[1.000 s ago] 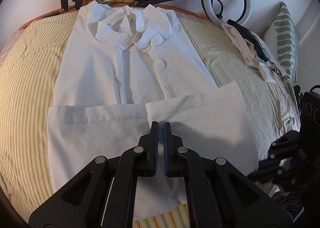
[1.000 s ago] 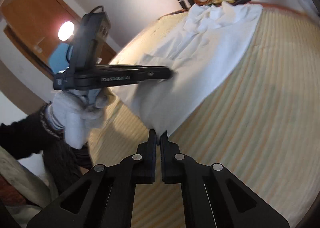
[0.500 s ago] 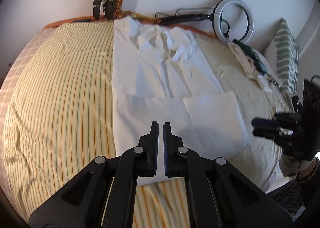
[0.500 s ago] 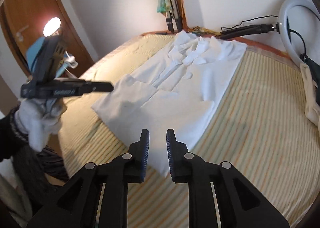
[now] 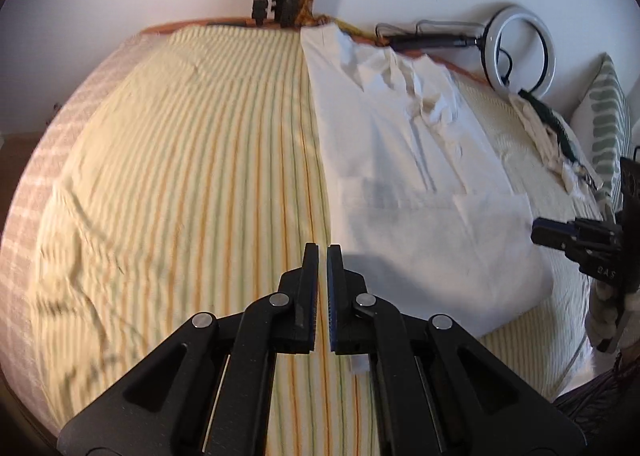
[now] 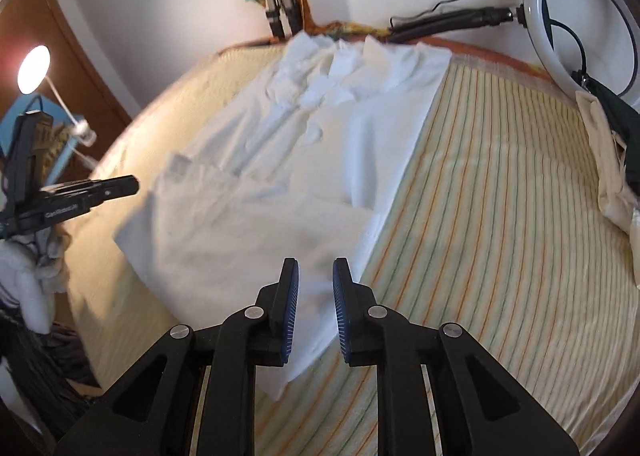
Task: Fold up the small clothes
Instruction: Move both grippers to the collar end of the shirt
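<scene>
Your closed left gripper [image 5: 322, 252] has the white shirt [image 5: 420, 192] at two o'clock; your parted, empty right gripper [image 6: 316, 268] hangs over its folded hem.

white matt cotton-like cloth shirt [image 6: 280, 192] | striped yellow woven bedsheet [image 5: 192, 184], finely ribbed | black matt plastic left gripper [image 5: 322, 256] | glossy white plastic ring light [image 6: 580, 16]

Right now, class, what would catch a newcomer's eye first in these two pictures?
A white shirt lies on the striped bedsheet, its bottom part folded up over the body, collar toward the wall. A white ring light rests at the bed's far right edge. Neither gripper holds any cloth.
</scene>
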The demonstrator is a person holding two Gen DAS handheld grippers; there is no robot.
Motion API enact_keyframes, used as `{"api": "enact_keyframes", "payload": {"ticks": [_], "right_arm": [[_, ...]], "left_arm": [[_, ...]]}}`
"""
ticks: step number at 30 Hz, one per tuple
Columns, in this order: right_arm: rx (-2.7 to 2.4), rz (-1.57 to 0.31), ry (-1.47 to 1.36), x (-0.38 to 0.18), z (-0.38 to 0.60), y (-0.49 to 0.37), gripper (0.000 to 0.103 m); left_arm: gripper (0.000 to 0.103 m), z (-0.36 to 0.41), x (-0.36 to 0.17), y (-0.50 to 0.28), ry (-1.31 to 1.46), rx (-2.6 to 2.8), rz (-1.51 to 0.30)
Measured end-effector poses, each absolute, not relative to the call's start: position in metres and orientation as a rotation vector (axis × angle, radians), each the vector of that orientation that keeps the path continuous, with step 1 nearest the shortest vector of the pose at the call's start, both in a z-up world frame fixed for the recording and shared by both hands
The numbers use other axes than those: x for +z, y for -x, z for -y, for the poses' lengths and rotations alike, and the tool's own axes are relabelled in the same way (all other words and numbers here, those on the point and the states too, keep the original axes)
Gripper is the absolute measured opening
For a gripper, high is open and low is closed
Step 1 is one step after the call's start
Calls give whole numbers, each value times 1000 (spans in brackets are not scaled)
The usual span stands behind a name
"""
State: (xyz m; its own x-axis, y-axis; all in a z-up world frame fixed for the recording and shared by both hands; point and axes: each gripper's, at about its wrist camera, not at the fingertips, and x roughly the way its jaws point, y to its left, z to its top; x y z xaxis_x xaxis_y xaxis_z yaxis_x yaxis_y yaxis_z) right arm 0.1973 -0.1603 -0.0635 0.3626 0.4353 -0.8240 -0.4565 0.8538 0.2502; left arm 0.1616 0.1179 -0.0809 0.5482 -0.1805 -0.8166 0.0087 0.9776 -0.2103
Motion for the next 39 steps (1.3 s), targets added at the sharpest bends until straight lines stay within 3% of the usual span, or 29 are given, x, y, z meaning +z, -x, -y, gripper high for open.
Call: {"api": "enact_keyframes", "payload": {"ticks": [6, 13, 21, 39], "right_arm": [[513, -953, -1, -32, 167, -220, 16], [457, -932, 26, -20, 177, -284, 16], [443, -971, -153, -48, 196, -376, 16], [454, -1044, -65, -107, 154, -472, 15]], "left_arm": [[1, -133, -50, -202, 205, -129, -914], [1, -150, -56, -274, 212, -129, -920], [1, -145, -72, -359, 177, -139, -915], [1, -91, -124, -459, -57, -130, -936]]}}
